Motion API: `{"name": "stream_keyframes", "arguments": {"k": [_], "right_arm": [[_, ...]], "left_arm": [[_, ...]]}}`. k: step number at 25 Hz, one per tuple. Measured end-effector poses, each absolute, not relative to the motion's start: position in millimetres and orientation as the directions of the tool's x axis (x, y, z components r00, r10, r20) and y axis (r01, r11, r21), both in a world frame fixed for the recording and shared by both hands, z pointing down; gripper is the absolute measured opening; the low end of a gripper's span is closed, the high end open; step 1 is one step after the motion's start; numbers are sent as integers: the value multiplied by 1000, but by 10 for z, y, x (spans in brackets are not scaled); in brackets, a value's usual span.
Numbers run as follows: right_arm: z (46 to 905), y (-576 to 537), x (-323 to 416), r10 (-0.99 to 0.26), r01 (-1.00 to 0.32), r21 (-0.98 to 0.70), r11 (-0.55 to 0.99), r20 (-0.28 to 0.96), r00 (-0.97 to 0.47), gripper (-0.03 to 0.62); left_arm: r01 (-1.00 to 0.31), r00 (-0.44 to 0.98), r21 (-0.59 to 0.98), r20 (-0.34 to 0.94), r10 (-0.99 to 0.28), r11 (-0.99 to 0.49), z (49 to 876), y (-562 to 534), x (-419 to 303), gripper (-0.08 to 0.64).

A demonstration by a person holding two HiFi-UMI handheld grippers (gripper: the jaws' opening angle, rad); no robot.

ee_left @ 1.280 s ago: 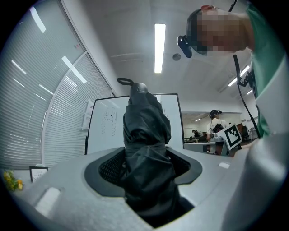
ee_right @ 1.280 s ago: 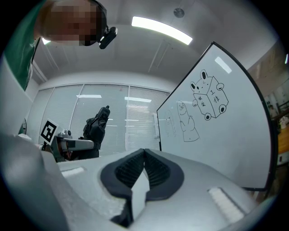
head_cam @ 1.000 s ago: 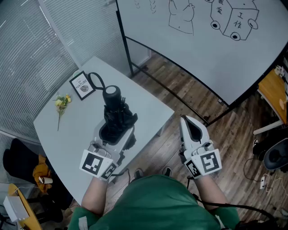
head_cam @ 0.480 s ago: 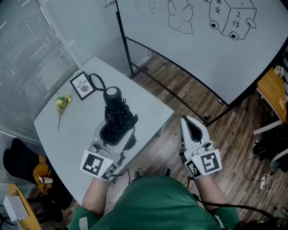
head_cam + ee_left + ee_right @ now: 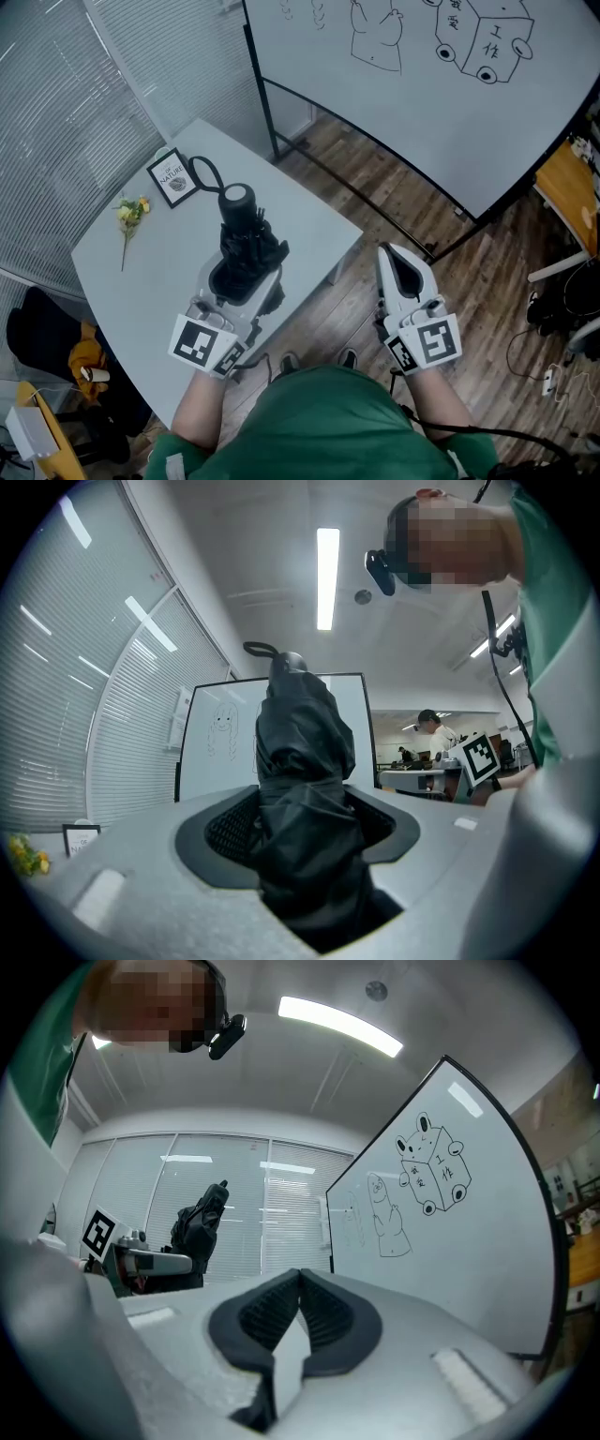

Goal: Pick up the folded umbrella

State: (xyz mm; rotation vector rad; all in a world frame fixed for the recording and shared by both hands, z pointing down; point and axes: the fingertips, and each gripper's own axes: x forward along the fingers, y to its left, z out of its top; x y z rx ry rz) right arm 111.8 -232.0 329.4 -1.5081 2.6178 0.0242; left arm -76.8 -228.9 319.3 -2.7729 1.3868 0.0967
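The folded black umbrella (image 5: 248,239) is clamped between the jaws of my left gripper (image 5: 236,284) above the near part of the grey table (image 5: 141,272). Its round handle end points away from me, and its wrist strap (image 5: 202,171) trails toward the table's back. In the left gripper view the umbrella (image 5: 300,761) fills the gap, with both pads of the left gripper (image 5: 298,822) pressed on its fabric. My right gripper (image 5: 397,262) hangs over the wooden floor right of the table, shut and empty. In the right gripper view, the right gripper (image 5: 300,1283) has its pads touching, and the umbrella (image 5: 199,1222) shows far left.
A small framed card (image 5: 172,176) and a yellow flower sprig (image 5: 128,214) lie at the table's far left. A large whiteboard (image 5: 422,84) on a black stand runs behind the table. Window blinds (image 5: 66,112) are on the left, and an orange desk corner (image 5: 574,187) on the right.
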Motion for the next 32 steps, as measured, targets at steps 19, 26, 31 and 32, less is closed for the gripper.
{"name": "stream_keyframes", "arguments": {"k": [19,26,31,32], "right_arm": [[3262,-2265,1029,-851,-855,-30,517,-122,-510,2],[3242,-2267,965,-846,-851,-25,525,-128,-518,3],[3244,-2289,947,-846,-851,-22,524,-125,-518,2],[3248,-2299,944,-846,-851,-23,525,-124,-519,2]], "left_arm": [[-795,605,2,-68,-793,-607,3231,-2305,-818,282],[-789,612,9,-65,-788,-614,3264,-2314,-835,282],[-787,615,8,-64,-786,-617,3267,-2351,-846,282],[-787,615,8,-65,-786,-617,3265,-2365,-849,284]]}}
